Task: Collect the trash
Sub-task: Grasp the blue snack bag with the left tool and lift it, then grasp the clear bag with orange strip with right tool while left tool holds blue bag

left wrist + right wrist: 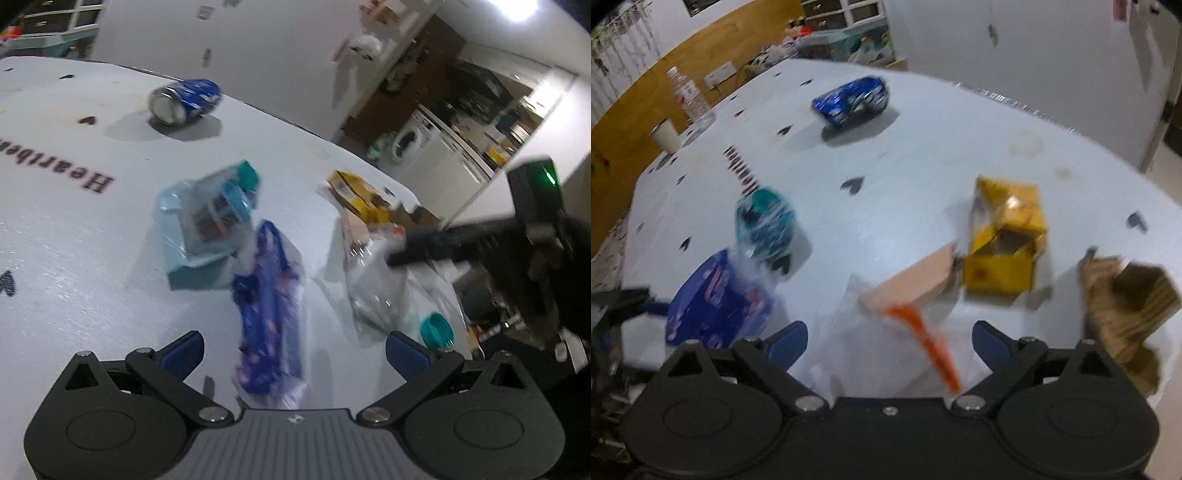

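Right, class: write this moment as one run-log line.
task: collect trash | left gripper: open over blue wrapper | right gripper: open over clear bag | can, yellow box: on table

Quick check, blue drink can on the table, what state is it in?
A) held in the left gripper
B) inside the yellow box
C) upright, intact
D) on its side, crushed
D: the blue can lies on its side on the table, its body dented, far from both grippers and apart from the yellow box.
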### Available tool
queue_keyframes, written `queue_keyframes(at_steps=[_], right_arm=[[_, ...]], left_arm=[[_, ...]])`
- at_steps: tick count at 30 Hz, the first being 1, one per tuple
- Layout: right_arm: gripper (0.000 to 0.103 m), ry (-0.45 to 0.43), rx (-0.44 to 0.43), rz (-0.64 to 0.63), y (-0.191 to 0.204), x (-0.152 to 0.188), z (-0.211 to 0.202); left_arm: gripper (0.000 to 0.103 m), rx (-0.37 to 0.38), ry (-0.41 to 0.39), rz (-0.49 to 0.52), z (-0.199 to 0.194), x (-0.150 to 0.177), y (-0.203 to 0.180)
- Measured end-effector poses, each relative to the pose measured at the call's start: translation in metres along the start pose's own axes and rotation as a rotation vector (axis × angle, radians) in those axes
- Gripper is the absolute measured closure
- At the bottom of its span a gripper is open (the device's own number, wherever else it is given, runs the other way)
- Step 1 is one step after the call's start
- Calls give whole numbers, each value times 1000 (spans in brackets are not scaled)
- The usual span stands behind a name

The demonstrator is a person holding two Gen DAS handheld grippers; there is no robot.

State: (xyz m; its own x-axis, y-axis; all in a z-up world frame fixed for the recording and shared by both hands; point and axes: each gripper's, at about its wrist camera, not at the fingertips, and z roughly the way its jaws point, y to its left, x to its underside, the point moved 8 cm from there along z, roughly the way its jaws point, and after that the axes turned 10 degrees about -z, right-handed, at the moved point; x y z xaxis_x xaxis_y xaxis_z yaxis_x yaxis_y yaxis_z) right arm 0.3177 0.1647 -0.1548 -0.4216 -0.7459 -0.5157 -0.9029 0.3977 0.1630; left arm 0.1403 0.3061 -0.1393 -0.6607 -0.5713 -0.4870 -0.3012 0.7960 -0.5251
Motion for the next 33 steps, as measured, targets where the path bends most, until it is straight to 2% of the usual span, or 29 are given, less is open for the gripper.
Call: queue_keyframes(at_steps=[6, 9, 14, 20, 23, 28, 33], right_arm=[[9, 19, -98, -36, 34, 18, -10], [11, -2, -86, -69, 41, 13, -17], [14, -67, -21, -74, 28, -17, -20], [15, -48, -20, -97, 18, -37, 7], [22, 0, -69, -92, 23, -28, 16], [23, 61, -137, -93, 39, 0, 11], [25, 77, -208, -70, 57, 26, -7]], left_arm=[[3, -38, -3, 12, 10, -13, 0], [15, -42, -8, 13, 15, -19, -3], [30, -72, -16, 8, 19, -24, -6], [46, -134, 23, -7, 24, -21, 0], [54, -147, 43, -3, 25, -16, 3], [80, -150, 54, -6, 25, -9, 7], [89, -145, 68, -12, 25, -1, 5]])
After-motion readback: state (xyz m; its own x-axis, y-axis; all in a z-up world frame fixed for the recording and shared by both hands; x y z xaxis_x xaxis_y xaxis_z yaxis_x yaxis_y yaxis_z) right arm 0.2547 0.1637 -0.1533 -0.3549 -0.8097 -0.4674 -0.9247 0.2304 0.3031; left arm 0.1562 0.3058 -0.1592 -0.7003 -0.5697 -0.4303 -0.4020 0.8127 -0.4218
